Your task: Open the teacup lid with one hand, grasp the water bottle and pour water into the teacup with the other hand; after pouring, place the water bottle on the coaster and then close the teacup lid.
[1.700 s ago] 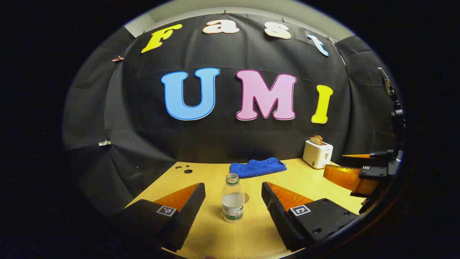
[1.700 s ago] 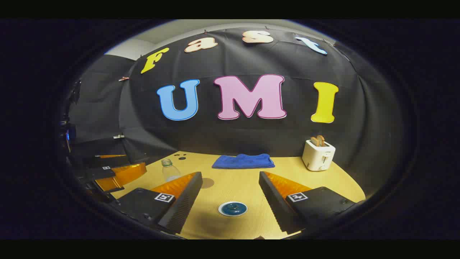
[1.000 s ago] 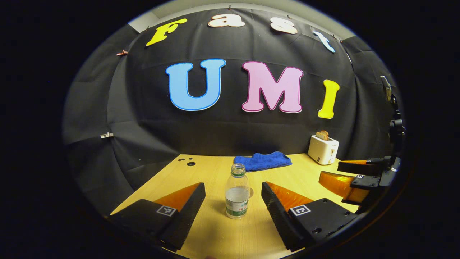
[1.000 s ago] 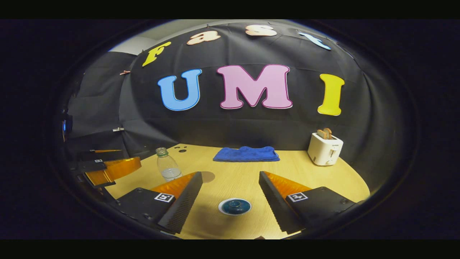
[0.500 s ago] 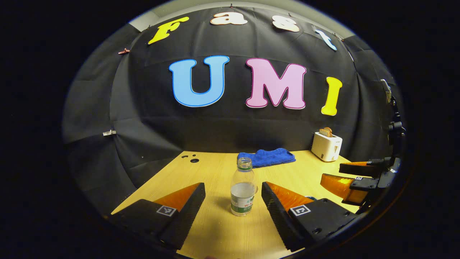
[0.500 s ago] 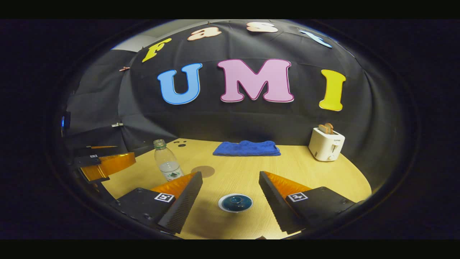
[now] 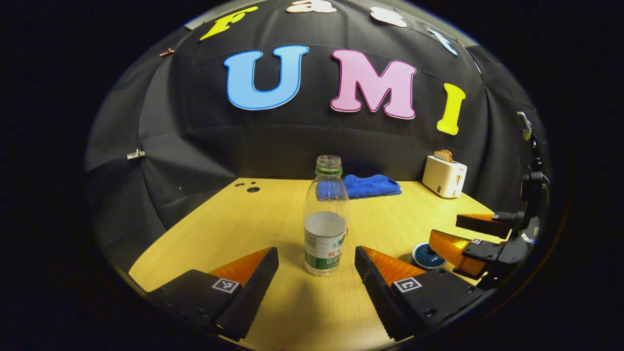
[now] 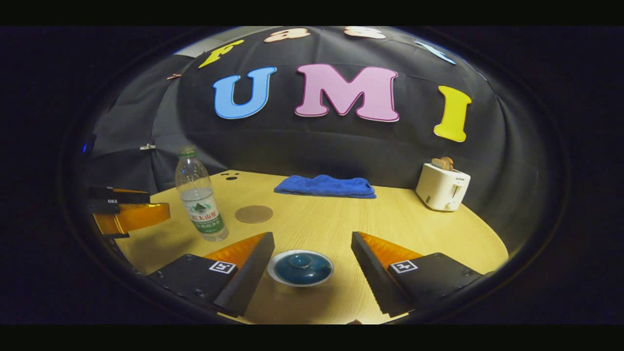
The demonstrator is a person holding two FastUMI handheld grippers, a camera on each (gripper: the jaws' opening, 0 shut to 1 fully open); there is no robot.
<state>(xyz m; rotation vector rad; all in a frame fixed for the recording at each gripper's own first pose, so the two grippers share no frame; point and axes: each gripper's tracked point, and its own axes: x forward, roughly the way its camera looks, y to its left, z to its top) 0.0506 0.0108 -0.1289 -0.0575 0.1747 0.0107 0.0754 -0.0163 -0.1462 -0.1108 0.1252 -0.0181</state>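
A clear water bottle [image 7: 325, 222] with no cap, about half full, stands upright on the wooden table. My left gripper [image 7: 317, 268] is open, its fingertips a little short of the bottle's base on either side. From the right gripper view the bottle [image 8: 200, 195] stands at the left, with the left gripper [image 8: 127, 210] beside it. A dark blue teacup with its lid on [image 8: 301, 267] sits between the fingers of my open right gripper [image 8: 312, 258]. The teacup [image 7: 428, 255] and right gripper [image 7: 469, 235] also appear at the right of the left gripper view. A round brown coaster [image 8: 254, 213] lies behind the bottle.
A folded blue cloth [image 8: 325, 186] lies at the back of the table [image 8: 390, 219]. A white toaster [image 8: 442, 189] holding toast stands at the back right. Small dark holes [image 7: 252, 189] mark the table's far left corner.
Both grippers have lowered and moved forward: the bottle now looms larger between the left fingers, and the teacup has come closer between the right fingers. Both stay open.
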